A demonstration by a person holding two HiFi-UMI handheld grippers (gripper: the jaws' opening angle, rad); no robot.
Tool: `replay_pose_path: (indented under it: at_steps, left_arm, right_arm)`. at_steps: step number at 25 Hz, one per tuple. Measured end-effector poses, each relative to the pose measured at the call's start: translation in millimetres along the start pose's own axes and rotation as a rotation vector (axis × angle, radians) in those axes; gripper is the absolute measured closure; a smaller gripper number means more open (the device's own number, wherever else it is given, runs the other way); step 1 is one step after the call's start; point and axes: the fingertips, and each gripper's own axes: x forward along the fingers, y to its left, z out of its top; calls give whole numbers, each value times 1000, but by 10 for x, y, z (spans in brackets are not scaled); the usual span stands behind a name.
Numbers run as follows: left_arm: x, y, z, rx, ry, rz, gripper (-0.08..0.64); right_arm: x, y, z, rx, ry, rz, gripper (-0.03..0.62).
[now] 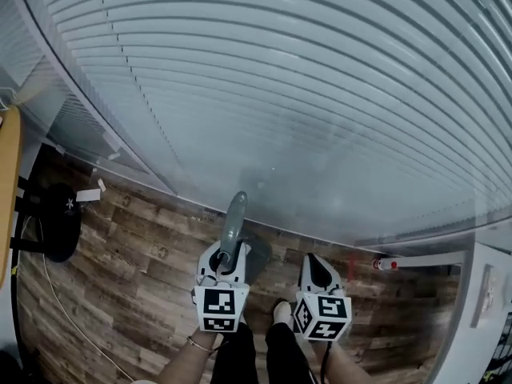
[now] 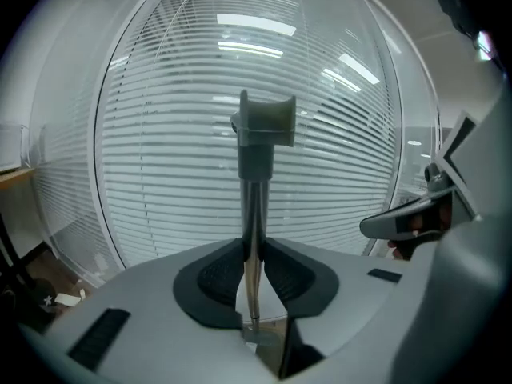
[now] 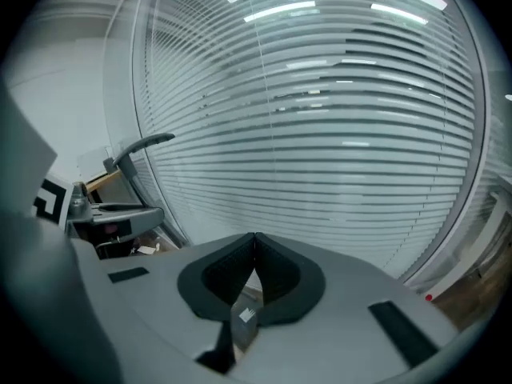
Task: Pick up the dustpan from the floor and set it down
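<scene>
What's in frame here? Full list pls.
dustpan: 1, grey, handle in left claw
blinds: 1 set, white, behind glass ahead
floor: 1, brown wood, below
table: 1, yellow edge, far left
black thing: 1, on floor at left, unclear what
cable: 1, white, floor at left
paper scrap: 1, white, floor by wall
red item: 1, small, wall base at right
legs: 2, black trousers, bottom centre
left claw: 1, white and black, shut on dustpan handle
right claw: 1, white and black, shut, empty

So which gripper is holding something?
The left gripper: its jaws are clamped on the grey dustpan handle that sticks up from it. The right gripper is shut with nothing between its jaws.
</scene>
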Motion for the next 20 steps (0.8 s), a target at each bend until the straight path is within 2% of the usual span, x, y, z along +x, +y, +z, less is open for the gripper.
replay_pose_path:
  at_steps: [3,6,10,16,20]
  left_arm:
    - [-93,-55,468,-17,-39,18,471]
    - [-287,-214,718,-25,-49,40,471]
    - [-472,-382,1106,6,-84,54,471]
    - [-411,-521,1198,90,-171,84,472]
    - [-559,-610,1591,112,-226,104,474]
  right_arm:
    - [-92,39,421,-34,-52,17,560]
    - [-313,47,624,-54,-78,34,560]
    - [-588,54,1014,-67,-147,66,560]
    - [-641,-104,1167,-67,-310,105,560]
    - [-892,-155,1532,-77,-379,110,560]
